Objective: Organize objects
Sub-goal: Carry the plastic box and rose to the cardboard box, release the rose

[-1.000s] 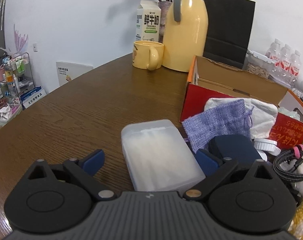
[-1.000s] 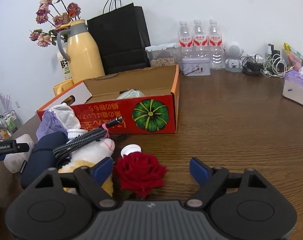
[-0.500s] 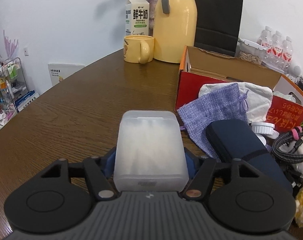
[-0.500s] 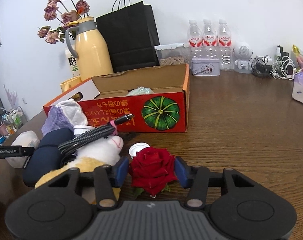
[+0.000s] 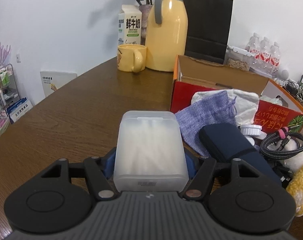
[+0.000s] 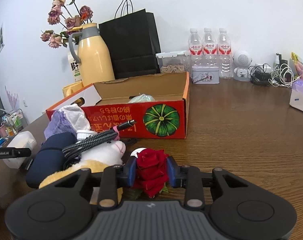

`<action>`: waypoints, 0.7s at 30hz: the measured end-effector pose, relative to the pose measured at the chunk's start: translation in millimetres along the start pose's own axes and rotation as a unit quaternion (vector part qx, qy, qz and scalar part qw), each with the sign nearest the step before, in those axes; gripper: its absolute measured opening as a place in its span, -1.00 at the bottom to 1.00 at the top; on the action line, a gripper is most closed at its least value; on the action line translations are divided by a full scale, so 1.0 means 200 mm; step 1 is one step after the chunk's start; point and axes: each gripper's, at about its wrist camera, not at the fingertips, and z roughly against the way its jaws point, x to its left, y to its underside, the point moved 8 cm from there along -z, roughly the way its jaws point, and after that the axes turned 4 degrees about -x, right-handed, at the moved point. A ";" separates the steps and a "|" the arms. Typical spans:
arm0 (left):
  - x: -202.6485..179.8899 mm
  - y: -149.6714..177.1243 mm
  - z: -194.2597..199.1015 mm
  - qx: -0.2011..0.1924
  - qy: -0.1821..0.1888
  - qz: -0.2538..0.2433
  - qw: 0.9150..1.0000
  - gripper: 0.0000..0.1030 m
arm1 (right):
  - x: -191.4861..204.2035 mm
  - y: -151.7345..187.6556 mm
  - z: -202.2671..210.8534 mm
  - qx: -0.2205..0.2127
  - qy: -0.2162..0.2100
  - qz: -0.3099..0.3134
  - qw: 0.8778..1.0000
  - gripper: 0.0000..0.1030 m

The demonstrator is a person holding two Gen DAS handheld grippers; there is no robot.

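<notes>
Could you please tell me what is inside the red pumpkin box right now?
In the box, only a pale green bundle shows above the front wall. The wall hides the rest of the floor.

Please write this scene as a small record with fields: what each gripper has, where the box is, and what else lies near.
left gripper: shut on the translucent plastic case
right gripper: jaws closing, pads against the red rose
cardboard box: open, on the wooden table, beyond both grippers
loose items before box: purple pouch, navy case, braided cable, plush toy
behind box: yellow thermos, black paper bag
</notes>
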 end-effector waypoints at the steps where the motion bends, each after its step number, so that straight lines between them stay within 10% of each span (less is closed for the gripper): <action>1: 0.00 -0.01 0.01 -0.004 0.003 -0.001 1.000 0.29 | 0.00 -0.01 0.01 -0.002 0.000 0.000 1.000 -0.41; 21: -0.39 -0.56 0.01 -0.110 0.091 -0.043 0.989 0.29 | 0.16 -0.58 -0.14 -0.087 -0.006 0.052 0.995 -0.42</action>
